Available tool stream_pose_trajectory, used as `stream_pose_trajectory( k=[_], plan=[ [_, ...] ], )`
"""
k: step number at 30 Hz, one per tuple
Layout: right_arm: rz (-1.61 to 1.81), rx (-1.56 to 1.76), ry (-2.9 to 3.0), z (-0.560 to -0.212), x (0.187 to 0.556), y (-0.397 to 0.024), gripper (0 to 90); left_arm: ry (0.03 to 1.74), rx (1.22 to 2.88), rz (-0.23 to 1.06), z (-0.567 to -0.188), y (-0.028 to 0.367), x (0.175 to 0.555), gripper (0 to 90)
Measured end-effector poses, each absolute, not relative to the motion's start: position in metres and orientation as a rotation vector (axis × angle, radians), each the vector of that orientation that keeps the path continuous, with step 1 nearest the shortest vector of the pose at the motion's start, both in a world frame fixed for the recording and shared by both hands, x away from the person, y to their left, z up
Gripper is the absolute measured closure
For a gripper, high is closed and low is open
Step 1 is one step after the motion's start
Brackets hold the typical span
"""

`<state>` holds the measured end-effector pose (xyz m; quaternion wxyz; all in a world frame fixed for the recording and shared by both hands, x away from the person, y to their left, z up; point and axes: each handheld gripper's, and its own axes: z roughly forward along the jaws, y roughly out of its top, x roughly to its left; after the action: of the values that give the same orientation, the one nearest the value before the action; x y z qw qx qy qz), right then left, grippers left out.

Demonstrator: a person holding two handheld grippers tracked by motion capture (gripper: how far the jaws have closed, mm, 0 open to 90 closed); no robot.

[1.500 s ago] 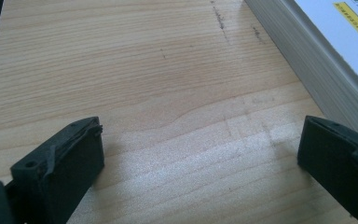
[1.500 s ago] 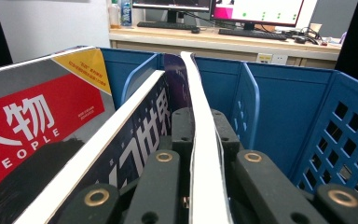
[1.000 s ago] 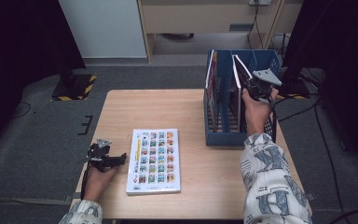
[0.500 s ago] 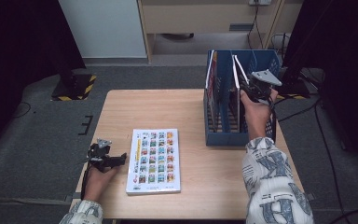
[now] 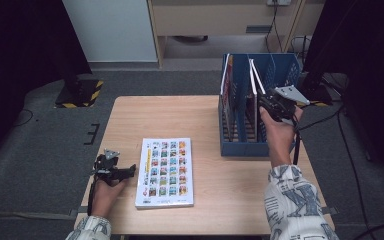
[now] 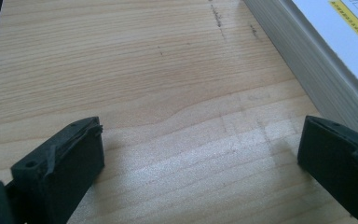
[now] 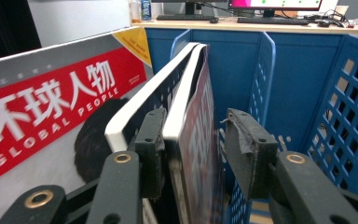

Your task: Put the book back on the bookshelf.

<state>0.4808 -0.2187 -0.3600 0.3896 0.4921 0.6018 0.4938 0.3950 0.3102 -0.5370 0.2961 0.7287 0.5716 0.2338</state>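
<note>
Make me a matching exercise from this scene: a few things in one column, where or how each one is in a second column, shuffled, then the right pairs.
Things
1. picture book
2. Global People magazine
3. left claw
4. right claw

Places or states
A. jaws apart over bare table, beside the picture book's edge
B. lying flat on the table
C. standing upright in the blue file rack
D. jaws have just been opening, a thin standing book between them

Pairs: 1-B, 2-C, 3-A, 4-D
</note>
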Motion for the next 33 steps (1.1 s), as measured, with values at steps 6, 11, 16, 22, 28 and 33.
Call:
stream_pose_trajectory(
  k=[6,11,16,22,28,33],
  plan=[
    [1.279,1.249,1.548,-0.367,0.464,-0.223,53.2,1.525,1.937,0.624,-0.537,0.311,0.394,0.0],
    [1.295,1.237,1.570,-0.375,0.453,-0.221,47.7,1.527,1.936,0.624,-0.537,0.311,0.394,0.0],
    [1.327,1.256,1.562,-0.379,0.443,-0.222,40.0,1.525,1.937,0.622,-0.537,0.311,0.392,0.0],
    [1.335,1.234,1.576,-0.376,0.435,-0.220,33.1,1.524,1.935,0.621,-0.537,0.312,0.389,0.0],
    [1.322,1.209,1.613,-0.377,0.429,-0.213,27.9,1.525,1.935,0.622,-0.537,0.313,0.386,0.0],
    [1.348,1.203,1.653,-0.383,0.424,-0.202,23.1,1.515,1.942,0.617,-0.537,0.313,0.385,0.0]
  ],
)
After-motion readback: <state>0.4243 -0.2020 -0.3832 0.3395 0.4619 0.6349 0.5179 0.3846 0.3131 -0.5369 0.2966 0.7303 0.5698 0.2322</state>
